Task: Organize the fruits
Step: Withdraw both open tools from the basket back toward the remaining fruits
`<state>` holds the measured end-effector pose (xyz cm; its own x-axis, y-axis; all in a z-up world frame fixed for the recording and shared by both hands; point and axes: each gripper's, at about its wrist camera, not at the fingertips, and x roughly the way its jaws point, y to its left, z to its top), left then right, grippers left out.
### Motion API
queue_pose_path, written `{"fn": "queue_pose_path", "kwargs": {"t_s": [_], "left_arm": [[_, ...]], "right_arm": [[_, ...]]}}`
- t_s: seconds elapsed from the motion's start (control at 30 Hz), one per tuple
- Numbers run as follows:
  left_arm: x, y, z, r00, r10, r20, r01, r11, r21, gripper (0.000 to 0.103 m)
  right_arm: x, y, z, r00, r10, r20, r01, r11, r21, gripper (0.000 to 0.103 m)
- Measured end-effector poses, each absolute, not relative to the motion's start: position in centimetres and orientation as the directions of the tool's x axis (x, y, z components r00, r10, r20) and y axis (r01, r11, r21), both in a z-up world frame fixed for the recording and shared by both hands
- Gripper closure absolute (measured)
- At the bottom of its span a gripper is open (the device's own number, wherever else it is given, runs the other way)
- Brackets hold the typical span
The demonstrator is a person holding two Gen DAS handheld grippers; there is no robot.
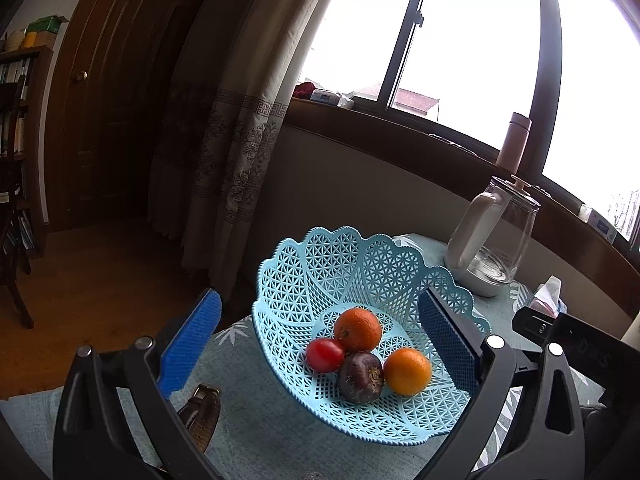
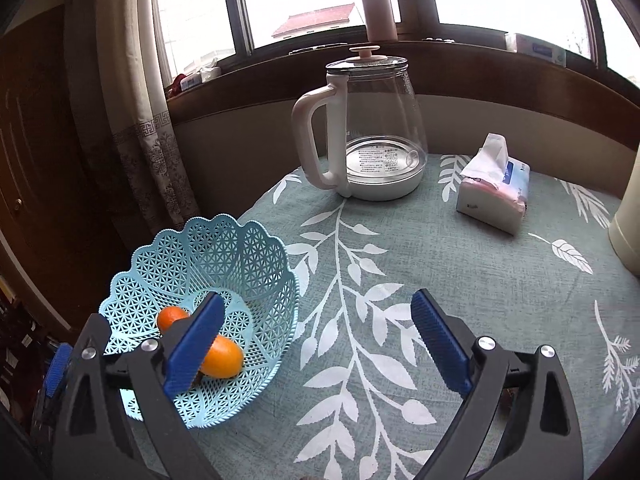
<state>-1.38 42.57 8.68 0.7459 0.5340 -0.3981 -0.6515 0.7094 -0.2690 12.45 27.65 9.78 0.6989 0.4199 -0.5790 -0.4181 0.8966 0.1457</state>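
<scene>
From the left wrist, the left gripper (image 1: pixel 320 336) is hovering wide open and empty over the blue basket (image 1: pixel 320 264), where 2 oranges (image 1: pixel 358 329), a red fruit (image 1: pixel 325 355) and a dark purple fruit (image 1: pixel 360 377) are sitting touching one another. From the right wrist, the right gripper (image 2: pixel 316 344) is also standing open, holding nothing, over bare tablecloth (image 2: pixel 460 264) beside the basket (image 2: pixel 240 248). With no loose fruit showing, checking the table before withdrawing seems wise; the kettle (image 2: pixel 372 128) is standing well apart.

Open tablecloth (image 2: pixel 460 264) between basket (image 2: pixel 224 248) and kettle (image 2: pixel 372 128)
</scene>
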Motion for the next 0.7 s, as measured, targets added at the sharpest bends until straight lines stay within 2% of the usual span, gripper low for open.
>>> {"fn": "queue_pose_path", "kwargs": {"t_s": [0.7], "left_arm": [[-1.4, 41.0, 9.2, 0.769, 0.537, -0.346, -0.624, 0.747, -0.228, 0.003]], "right_arm": [[11.4, 25.2, 9.8, 0.748, 0.357, -0.560, -0.355, 0.928, 0.116, 0.009]]}}
